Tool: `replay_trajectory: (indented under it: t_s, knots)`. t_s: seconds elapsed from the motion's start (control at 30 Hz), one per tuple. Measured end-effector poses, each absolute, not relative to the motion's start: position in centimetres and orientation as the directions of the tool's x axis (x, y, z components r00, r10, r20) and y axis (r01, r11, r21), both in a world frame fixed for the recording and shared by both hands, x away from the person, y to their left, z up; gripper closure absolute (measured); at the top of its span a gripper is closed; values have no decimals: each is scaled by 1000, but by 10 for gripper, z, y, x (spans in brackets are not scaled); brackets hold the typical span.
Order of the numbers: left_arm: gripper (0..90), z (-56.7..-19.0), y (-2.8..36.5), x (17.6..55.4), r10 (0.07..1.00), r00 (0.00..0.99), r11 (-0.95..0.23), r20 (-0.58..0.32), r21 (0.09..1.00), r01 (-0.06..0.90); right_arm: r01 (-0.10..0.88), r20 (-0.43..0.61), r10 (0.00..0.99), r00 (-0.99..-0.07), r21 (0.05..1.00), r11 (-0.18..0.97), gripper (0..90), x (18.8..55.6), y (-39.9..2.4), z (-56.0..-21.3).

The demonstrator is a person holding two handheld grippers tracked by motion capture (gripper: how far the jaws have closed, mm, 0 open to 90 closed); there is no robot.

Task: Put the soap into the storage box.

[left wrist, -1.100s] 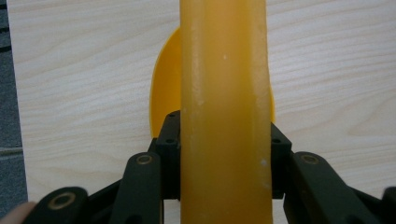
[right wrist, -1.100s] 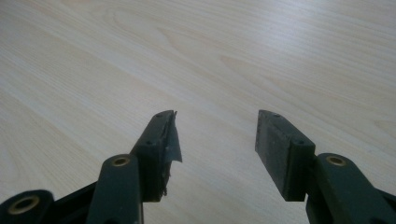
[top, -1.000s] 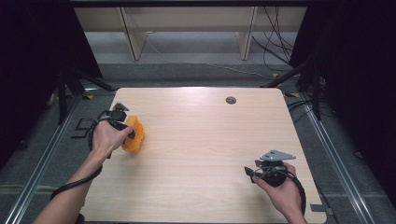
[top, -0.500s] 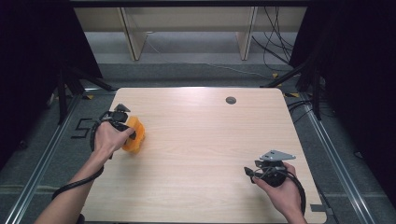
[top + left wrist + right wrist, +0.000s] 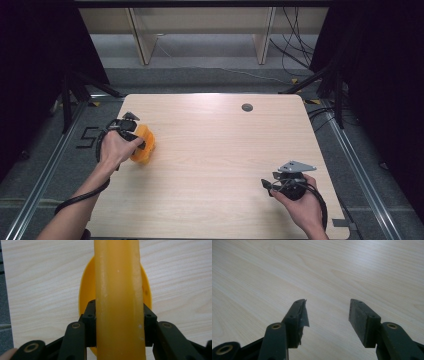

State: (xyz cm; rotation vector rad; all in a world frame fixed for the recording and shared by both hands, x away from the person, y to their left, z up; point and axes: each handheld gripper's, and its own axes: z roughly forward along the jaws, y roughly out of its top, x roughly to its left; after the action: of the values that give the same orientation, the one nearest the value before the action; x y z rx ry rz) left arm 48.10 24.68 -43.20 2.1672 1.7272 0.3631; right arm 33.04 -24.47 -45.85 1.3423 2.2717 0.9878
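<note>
- The right gripper [image 5: 274,185] sits nearest, close to the table's near right corner, held in the person's right hand [image 5: 300,205] with a grey three-cornered plate on top and a black cable looping beside the wrist.
- In the right gripper view its two black jaws stand apart with bare wood between them; the pad on one jaw looks torn and ragged at its edge, and nothing is between the pads.
- The light wooden table [image 5: 220,150] carries pale grain across its whole top.
- The left gripper [image 5: 142,144] is farther off, near the table's left edge and about halfway along it, gripped by the person's left hand [image 5: 116,148], whose forearm comes in from the near left corner, a cable trailing back along it.
- Its jaws are clamped on an orange plastic disc-shaped piece [image 5: 143,144]; in the left gripper view the pads press on both sides of its thick yellow-orange rim [image 5: 119,302], which stands on edge straight up the middle, with the wider round flange [image 5: 86,290] showing behind.
- The jaws have just been easing open very slightly, yet the pads sit against the rim on both sides.
- The orange piece lies just inside the left edge, well apart from the right gripper.
- A small dark round grommet [image 5: 247,107] is set in the tabletop close to the far edge, right of its middle.
</note>
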Motion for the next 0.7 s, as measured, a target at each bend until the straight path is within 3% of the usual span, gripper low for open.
replay_trajectory:
  t_s: [0.3,0.37,0.7]
  knots:
    - [511,-421,251,472,979,204,-180,6,496,849,638,78,856,-511,702,317,478,331,-245,-459]
    - [475,-416,256,470,971,238,-217,22,496,841,634,68,858,-510,704,321,477,331,-245,-459]
    - [442,-408,265,462,973,229,-179,-27,537,824,637,68,860,-506,701,320,476,331,-244,-459]
